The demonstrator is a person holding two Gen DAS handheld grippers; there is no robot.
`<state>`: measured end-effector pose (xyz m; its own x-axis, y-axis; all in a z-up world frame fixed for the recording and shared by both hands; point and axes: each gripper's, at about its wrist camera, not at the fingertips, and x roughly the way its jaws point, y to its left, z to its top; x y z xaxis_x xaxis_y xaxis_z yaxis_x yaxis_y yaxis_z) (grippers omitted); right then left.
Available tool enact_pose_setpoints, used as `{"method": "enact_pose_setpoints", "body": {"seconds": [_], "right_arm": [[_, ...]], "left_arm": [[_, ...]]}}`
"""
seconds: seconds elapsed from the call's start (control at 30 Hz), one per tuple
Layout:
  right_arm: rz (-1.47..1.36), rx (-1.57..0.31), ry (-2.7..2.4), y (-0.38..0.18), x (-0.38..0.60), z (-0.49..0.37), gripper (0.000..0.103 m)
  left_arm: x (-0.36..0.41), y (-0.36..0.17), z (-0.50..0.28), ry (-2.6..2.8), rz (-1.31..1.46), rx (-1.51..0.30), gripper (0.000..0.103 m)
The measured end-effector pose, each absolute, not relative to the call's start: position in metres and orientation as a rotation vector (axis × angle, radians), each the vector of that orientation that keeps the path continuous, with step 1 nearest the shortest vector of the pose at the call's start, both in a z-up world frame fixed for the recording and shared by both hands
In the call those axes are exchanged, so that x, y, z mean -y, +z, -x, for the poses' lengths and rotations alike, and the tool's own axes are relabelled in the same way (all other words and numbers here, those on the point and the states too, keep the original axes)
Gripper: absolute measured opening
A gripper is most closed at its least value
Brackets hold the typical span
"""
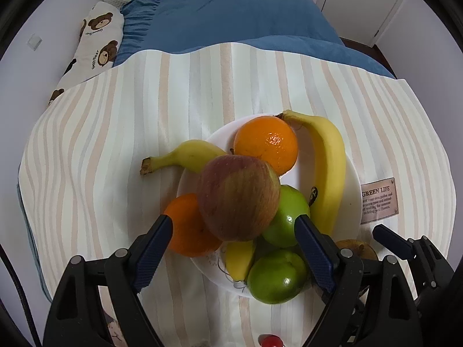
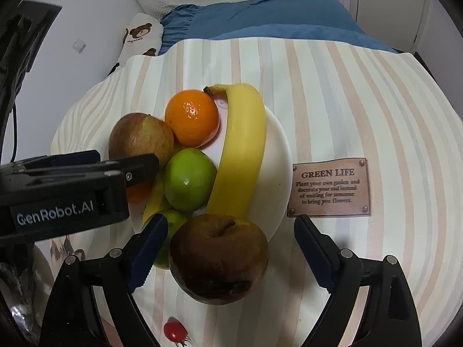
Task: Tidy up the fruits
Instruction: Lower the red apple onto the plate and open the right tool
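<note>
Red, nearest of all: cherry tomato [image 2: 174, 331] loose on the striped cloth [image 2: 376, 101], well short of the plate.

Just beyond, right gripper [image 2: 230, 222] spread wide, straddling a brown apple [image 2: 218, 257] without pressing on it. Seems to sit at the rim of the white plate [image 2: 277, 156], partly on the cloth.

Beside it, left gripper [image 1: 234, 222] equally wide, holding nothing, tips either side of a red-streaked apple [image 1: 238, 198] perched on top of the heap. Underneath and around: two green apples [image 1: 285, 217], two oranges [image 1: 266, 143], a long banana [image 1: 330, 170] along the far rim, another banana [image 1: 188, 154] poking off the left edge.

Further out, a stitched label [image 1: 379, 201], then blue bedding [image 1: 231, 17] and a bear-print pillow [image 1: 99, 34].

Likely trouble: top apple rolling off if nudged by a finger, perched as it is on round fruit. Brown apple liable to slip off the rim. Soft, uneven cloth underneath, so easy to tilt the plate. Grippers close together; could knock into each other.
</note>
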<state>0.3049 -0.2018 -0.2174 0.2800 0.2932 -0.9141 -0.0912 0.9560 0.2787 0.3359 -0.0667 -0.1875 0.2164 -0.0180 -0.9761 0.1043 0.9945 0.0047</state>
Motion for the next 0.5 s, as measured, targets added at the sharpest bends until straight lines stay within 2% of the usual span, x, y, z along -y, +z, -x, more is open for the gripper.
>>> {"method": "enact_pose_setpoints", "body": {"seconds": [0.3,0.5], "right_arm": [[-0.205,-1.256,0.252,-0.210,0.210,-0.295,0.091],[-0.168,-1.215,0.220,-0.182,0.220,-0.273,0.093]], "left_arm": [[0.058,-0.181,-0.323,-0.068,-0.066,-1.331,0.086],[0.049,-0.166,-0.295,-0.052,-0.068,-1.280,0.086]]}}
